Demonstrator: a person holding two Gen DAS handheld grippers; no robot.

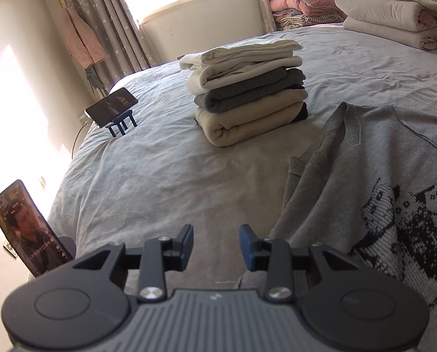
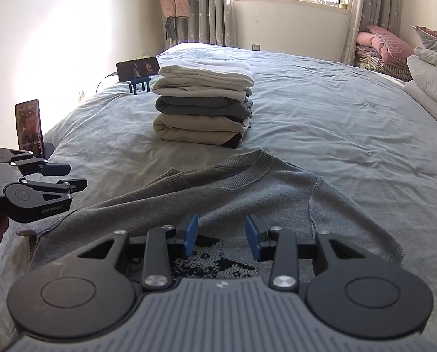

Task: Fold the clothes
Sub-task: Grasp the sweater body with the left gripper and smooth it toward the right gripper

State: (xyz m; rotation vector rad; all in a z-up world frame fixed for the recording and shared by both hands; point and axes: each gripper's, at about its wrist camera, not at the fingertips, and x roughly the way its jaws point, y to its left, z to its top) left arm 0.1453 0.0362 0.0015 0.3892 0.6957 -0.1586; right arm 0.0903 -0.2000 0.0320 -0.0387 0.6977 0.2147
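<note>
Left wrist view: the left gripper [image 1: 216,248] hovers with its blue pads parted and nothing between them, above a wrinkled grey bedsheet [image 1: 148,176]. A grey knit sweater [image 1: 350,182] with a dark pixelated motif lies flat at right, cut off by the frame edge.

Right wrist view: the right gripper [image 2: 222,240] hangs released over the sweater's chest, its hem hidden beneath. Beyond sits a stack of folded clothes [image 2: 203,105], soft and rounded. A propped phone [image 2: 30,124] stands at left.

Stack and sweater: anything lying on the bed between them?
Nothing. In the right wrist view, only bare grey bedsheet separates the stack from the sweater collar. The left wrist view shows the same empty strip.
</note>
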